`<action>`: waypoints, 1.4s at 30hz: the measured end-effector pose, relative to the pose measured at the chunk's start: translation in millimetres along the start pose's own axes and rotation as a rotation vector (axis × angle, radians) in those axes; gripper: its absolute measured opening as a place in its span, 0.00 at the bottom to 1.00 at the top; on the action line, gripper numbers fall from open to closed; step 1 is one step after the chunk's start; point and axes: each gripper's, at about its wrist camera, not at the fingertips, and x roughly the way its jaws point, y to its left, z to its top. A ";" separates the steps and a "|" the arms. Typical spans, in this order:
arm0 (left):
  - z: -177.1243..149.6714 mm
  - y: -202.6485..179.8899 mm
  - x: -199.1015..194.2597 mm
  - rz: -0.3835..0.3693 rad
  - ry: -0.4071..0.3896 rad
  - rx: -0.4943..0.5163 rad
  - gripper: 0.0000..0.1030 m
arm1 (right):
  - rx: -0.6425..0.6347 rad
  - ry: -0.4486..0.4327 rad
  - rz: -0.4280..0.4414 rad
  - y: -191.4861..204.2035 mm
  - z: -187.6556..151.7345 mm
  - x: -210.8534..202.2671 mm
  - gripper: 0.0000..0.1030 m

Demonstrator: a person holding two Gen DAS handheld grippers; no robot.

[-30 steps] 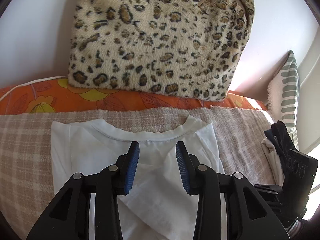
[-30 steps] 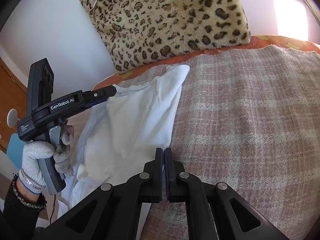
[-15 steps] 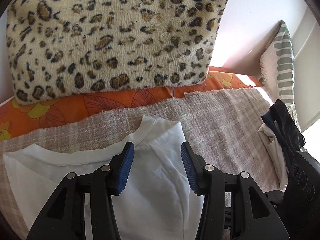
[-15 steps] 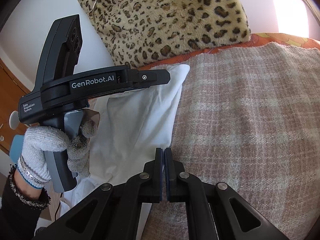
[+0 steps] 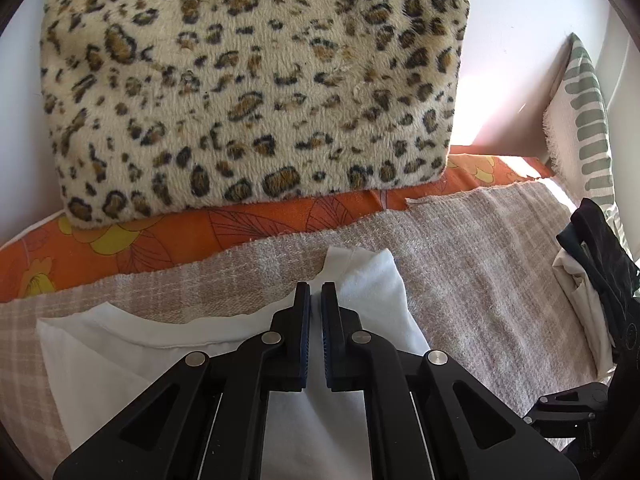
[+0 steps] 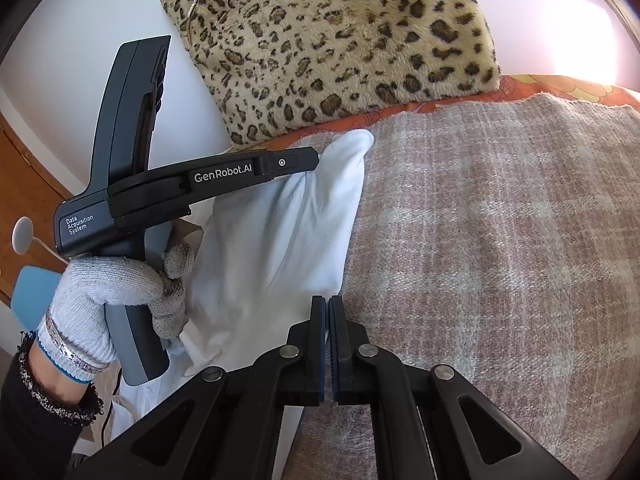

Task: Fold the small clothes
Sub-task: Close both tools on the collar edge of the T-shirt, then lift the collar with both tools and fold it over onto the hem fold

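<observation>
Left wrist view: left tongs have just clenched on the shirt near its collar edge; bare blanket at 3 o'clock.

Right wrist view: "GenRobot.AI" and "Data Acquisition System" readable at 9 o'clock; right tongs clenched, empty, at the shirt's edge.

On my left tool, seen from the right wrist, white lettering along the black arm reads "GenRobot.AI". Lower on its grey body, a smaller three-line label reads "Data Acquisition System". I can read nothing else.
</observation>
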 end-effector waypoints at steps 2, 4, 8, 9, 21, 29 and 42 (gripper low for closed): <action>1.2 2.6 0.8 0.024 0.005 0.005 0.04 | -0.004 -0.003 -0.007 0.5 0.0 -0.2 0.00; 3.9 5.5 -5.7 0.027 0.001 -0.006 0.05 | -0.007 -0.003 -0.012 0.6 0.1 -0.6 0.00; 10.3 22.5 -43.3 0.080 -0.072 -0.032 0.14 | 0.007 -0.006 -0.018 -1.9 -0.6 -3.1 0.00; 11.6 30.4 -55.5 0.068 -0.088 -0.051 0.14 | 0.009 -0.002 -0.014 -2.7 -0.3 -3.6 0.00; -37.8 138.0 -100.5 0.003 -0.030 -0.125 0.53 | 0.031 -0.063 0.073 -10.1 45.5 -3.3 0.36; -58.6 180.4 -61.6 -0.157 -0.008 -0.313 0.52 | 0.114 -0.036 0.083 -30.1 72.6 33.2 0.35; -46.6 182.9 -58.9 -0.123 -0.101 -0.304 0.03 | 0.093 -0.034 0.035 -21.9 98.2 50.2 0.03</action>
